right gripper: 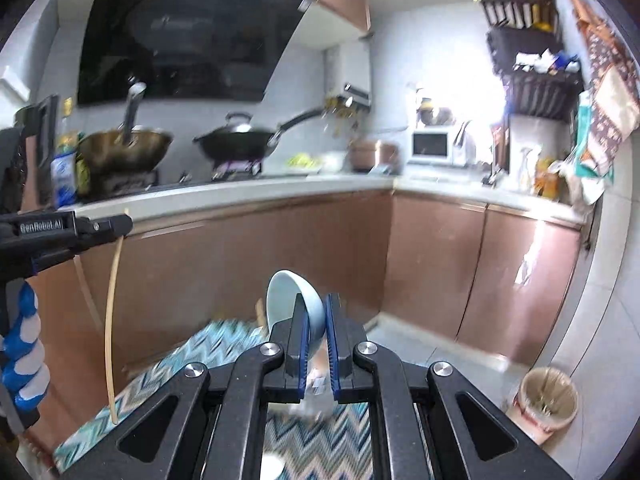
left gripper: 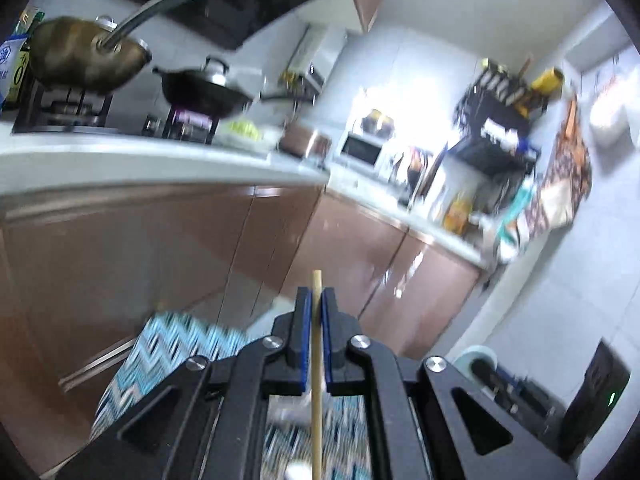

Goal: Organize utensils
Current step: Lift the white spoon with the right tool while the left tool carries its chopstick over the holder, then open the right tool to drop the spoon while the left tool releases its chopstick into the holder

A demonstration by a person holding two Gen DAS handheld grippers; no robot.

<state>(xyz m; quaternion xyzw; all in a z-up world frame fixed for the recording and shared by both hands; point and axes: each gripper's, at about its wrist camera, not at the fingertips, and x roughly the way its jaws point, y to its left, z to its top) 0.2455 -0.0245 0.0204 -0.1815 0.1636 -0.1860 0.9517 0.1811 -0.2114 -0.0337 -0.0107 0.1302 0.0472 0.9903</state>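
My left gripper (left gripper: 317, 300) is shut on a thin wooden chopstick (left gripper: 317, 360) that stands upright between its blue pads, its top end poking above the fingers. The same gripper (right gripper: 120, 222) shows at the left of the right wrist view, held by a blue-and-white gloved hand, with the chopstick (right gripper: 110, 320) hanging down from it. My right gripper (right gripper: 317, 312) is shut on the rim of a pale blue bowl (right gripper: 288, 300), tilted on its side. Both are held in the air in front of the brown kitchen cabinets (right gripper: 280, 248).
A zigzag-patterned blue cloth (right gripper: 320, 436) lies below both grippers. The white counter (right gripper: 240, 192) carries a stove with two woks (right gripper: 236, 140), a microwave (right gripper: 430, 146) and bottles. A bin (right gripper: 546, 404) with sticks stands on the floor at the right.
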